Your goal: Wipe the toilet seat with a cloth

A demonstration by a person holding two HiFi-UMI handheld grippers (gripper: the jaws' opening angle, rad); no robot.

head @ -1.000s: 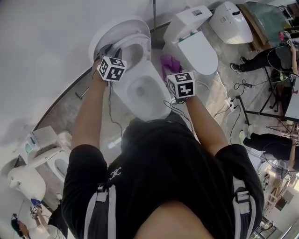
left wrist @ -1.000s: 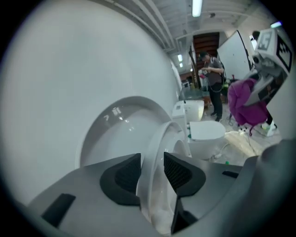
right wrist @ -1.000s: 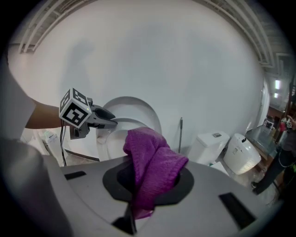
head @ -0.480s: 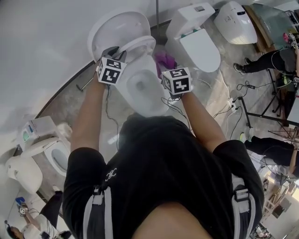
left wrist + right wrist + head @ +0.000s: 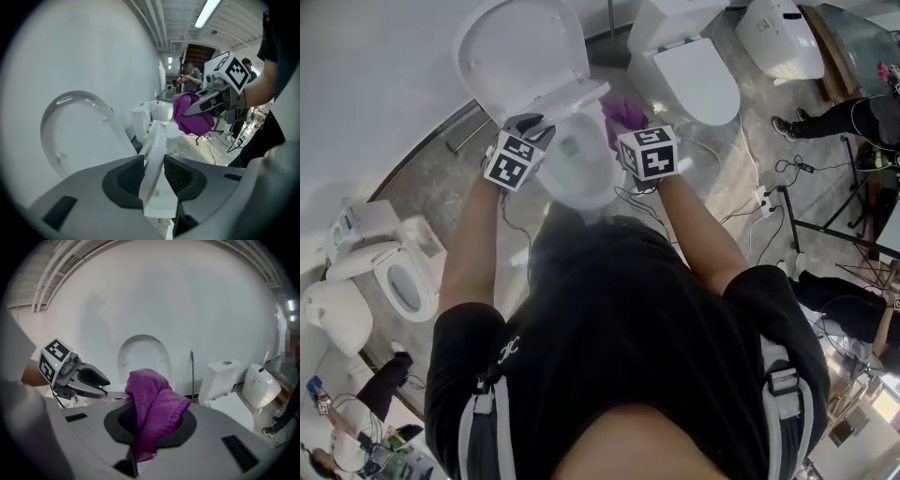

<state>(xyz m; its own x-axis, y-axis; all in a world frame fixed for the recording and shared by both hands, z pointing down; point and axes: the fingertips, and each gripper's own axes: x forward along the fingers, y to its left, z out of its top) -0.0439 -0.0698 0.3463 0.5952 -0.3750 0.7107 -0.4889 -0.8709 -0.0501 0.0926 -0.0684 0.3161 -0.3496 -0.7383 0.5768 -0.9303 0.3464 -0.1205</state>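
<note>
Just closed left gripper (image 5: 154,174) on seat (image 5: 157,138) rim, seemingly pinching it, and swung seat partway down off lid (image 5: 520,52). Keeps cloth (image 5: 152,411) clamped in right gripper (image 5: 147,426) beside bowl (image 5: 577,167), ready for wiping.

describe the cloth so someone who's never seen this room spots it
Find the toilet with its lid raised against the white wall. Right of its bowl, the right gripper pinches a bunched cloth, the only purple thing among white toilets.

Black shirt (image 5: 628,319) blocks the near rim of the toilet bowl (image 5: 572,173). The purple cloth (image 5: 622,112) barely peeks past the marker cube (image 5: 648,153) of the right gripper (image 5: 150,418). In the right gripper view, it hides where the pads (image 5: 115,423) meet.
</note>
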